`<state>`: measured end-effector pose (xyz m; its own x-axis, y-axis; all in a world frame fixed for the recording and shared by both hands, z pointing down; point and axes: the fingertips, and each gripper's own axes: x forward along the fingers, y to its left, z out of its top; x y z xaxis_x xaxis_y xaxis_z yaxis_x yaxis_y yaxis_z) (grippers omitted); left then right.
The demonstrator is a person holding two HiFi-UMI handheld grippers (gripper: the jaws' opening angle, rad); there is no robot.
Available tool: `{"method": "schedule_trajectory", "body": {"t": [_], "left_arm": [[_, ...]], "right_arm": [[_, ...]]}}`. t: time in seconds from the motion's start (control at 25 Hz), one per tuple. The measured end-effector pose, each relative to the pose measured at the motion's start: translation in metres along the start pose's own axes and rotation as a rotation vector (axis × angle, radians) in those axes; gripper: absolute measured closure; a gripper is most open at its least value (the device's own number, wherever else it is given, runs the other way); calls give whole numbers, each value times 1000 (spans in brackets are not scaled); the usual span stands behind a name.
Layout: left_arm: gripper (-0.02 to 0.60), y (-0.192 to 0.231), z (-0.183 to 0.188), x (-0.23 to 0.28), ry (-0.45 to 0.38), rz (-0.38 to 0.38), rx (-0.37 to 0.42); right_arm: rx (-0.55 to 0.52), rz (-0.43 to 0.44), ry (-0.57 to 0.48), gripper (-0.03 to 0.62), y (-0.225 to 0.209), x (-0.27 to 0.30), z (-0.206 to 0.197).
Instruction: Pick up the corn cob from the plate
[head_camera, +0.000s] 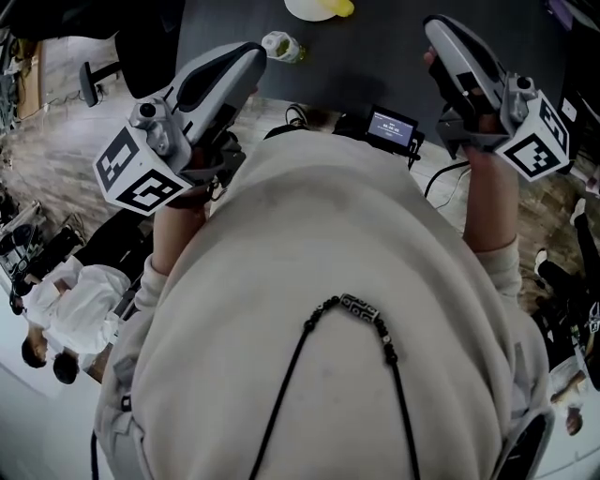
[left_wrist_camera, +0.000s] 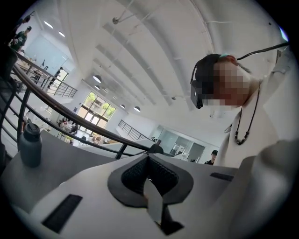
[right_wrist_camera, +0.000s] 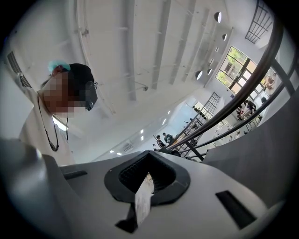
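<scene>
- While held at your chest, your left hand-held gripper (left_wrist_camera: 148, 163) is closed, empty.
- Right hand-held gripper (right_wrist_camera: 150, 163): closed, empty.
- Corn cob (head_camera: 343, 7) sits on the plate (head_camera: 305, 9), far across the table (head_camera: 375, 56).

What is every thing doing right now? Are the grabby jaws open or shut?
Left gripper: jaws shut, holding nothing.
Right gripper: jaws shut, holding nothing.
Corn cob: on the plate, untouched, mostly cut off by the picture edge.
Small screen: lit.
Dark bottle: upright, cap on.
</scene>
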<state>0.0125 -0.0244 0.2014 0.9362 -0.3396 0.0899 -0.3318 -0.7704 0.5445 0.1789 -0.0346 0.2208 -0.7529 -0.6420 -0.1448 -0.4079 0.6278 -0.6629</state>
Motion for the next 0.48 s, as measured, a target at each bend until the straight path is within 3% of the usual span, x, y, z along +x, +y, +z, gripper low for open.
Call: {"method": "schedule_trajectory", "body": {"t": [0.24, 0.48], "left_arm": [[580, 5, -5, 22, 40, -62, -6], [580, 8, 6, 42, 62, -256, -18]], "right_arm": [[-5, -72, -34, 579, -9, -19, -2], [-73, -216, -81, 579, 3, -29, 3]]}}
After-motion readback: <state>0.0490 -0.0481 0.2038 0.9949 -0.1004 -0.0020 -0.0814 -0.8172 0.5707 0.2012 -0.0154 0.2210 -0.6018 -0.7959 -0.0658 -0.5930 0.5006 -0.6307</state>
